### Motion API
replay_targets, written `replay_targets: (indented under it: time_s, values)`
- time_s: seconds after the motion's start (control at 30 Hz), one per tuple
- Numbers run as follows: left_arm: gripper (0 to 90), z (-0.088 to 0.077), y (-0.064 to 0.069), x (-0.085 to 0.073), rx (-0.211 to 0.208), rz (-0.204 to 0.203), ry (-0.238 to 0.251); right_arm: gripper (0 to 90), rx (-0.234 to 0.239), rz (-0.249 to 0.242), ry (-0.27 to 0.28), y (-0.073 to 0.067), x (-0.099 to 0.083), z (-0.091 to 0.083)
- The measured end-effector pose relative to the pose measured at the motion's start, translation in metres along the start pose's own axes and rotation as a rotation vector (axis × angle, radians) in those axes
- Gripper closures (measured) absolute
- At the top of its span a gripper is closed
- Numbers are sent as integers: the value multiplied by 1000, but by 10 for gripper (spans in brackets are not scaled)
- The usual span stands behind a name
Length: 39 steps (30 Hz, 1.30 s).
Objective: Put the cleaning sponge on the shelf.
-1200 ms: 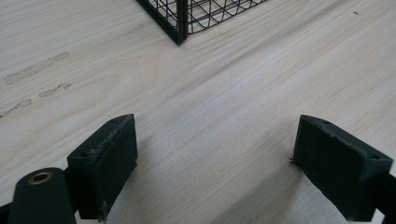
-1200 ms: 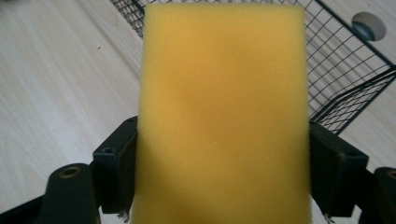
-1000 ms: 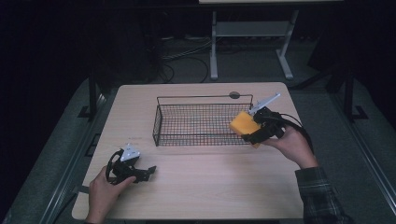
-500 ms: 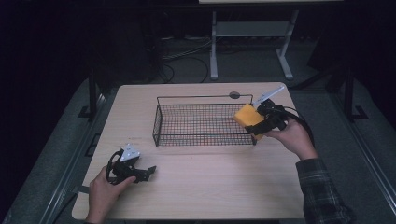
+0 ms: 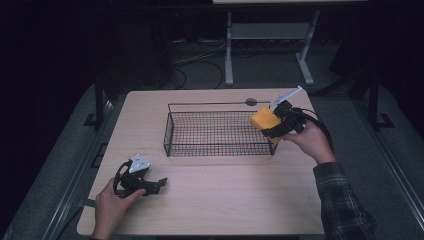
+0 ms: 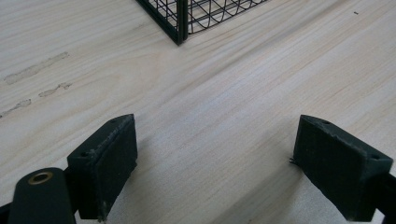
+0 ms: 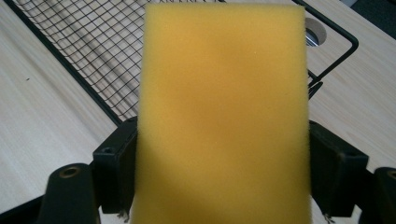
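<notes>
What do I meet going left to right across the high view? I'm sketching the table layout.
Left gripper → wire basket → yellow sponge → right gripper.

Dim room, grey floor (image 5: 60, 165), white metal stand (image 5: 270, 37) beyond pale wooden table (image 5: 225, 200).

A wire basket (image 5: 217, 131) sits on the table (image 5: 225, 200), toward its far edge and slightly right of centre. A round grommet hole (image 5: 251, 101) lies in the tabletop just behind the basket's far right corner. The right gripper (image 5: 276, 131) holds a sponge (image 5: 264, 120) above the basket's right end. The left gripper (image 5: 156, 185) rests near the table's near left corner, well apart from the basket, its jaws pointing right.
</notes>
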<state>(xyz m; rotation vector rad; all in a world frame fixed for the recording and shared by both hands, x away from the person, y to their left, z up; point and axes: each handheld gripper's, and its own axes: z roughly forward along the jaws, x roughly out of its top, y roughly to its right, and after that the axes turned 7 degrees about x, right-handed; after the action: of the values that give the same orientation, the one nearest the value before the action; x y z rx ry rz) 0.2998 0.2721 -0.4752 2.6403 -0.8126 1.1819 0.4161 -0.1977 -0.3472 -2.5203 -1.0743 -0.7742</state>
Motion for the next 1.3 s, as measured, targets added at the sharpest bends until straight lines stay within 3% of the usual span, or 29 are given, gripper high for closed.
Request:
replay_targets:
  time_s: [0.4, 1.3]
  values:
    - [128, 0, 0, 0, 0, 0, 0, 229, 10, 19, -11, 10, 7, 16]
    - [128, 0, 0, 0, -1, 0, 0, 229, 31, 16, -37, 7, 28, 43]
